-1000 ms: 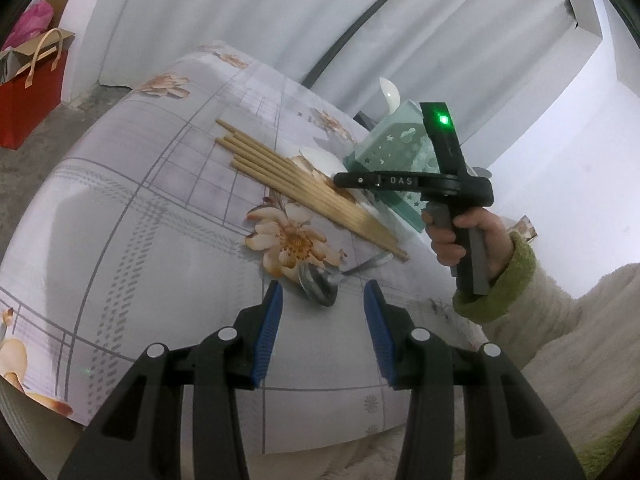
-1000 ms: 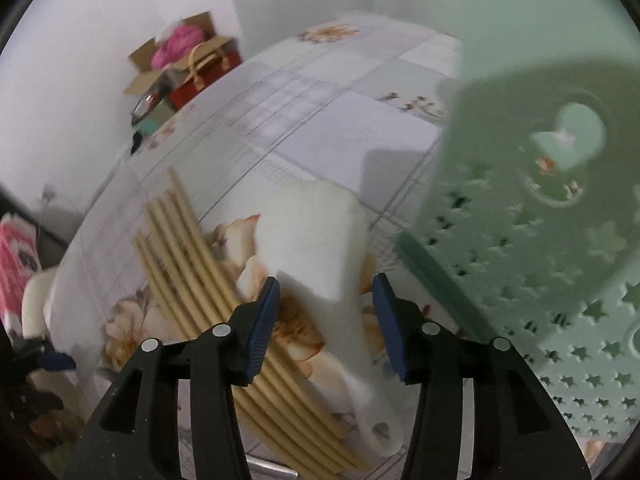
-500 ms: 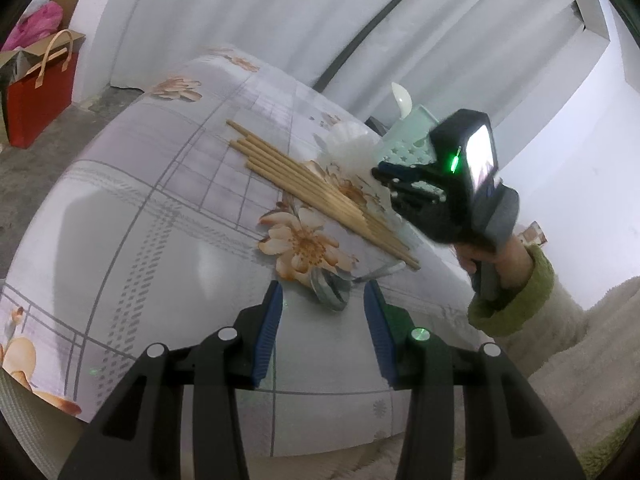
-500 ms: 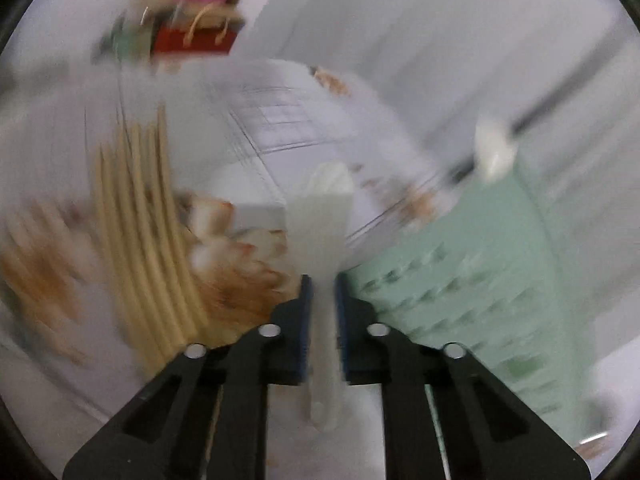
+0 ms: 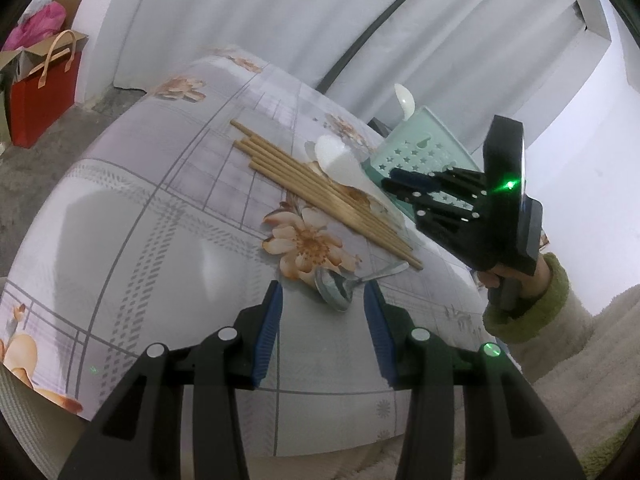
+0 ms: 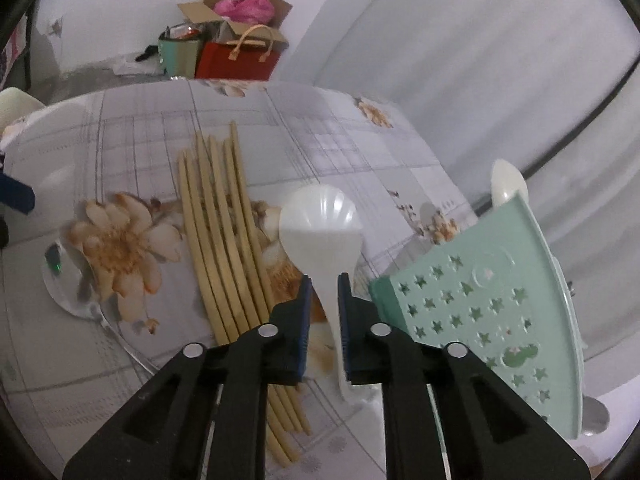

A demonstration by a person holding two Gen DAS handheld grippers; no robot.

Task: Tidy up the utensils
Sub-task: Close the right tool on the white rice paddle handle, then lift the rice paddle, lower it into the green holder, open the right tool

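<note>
- The right gripper (image 6: 323, 280) has its blue pads on either side of the handle of a white plastic rice scoop (image 6: 322, 224); its jaws, after closing on the scoop, have just opened a little, and the handle sits in the narrow gap with the pads against it.
- The scoop's ribbed bowl sticks out ahead of the fingertips, raised above the bundle of wooden chopsticks (image 6: 224, 240) lying on the floral tablecloth (image 6: 340, 128).
- Just to the right of the scoop stands a mint-green utensil holder (image 6: 480, 304) pierced with star holes; a second white spoon (image 6: 506, 184) pokes up from its far corner.
- The left gripper (image 5: 322, 302) hovers partly open and holds nothing.
- A metal spoon (image 5: 334, 290) lies on the cloth between and just ahead of its tips, bowl toward the camera, its handle running to the near ends of the chopsticks.
- A red paper bag (image 6: 236, 60) and an open cardboard box (image 6: 232, 0) sit on the floor beyond the table.
</note>
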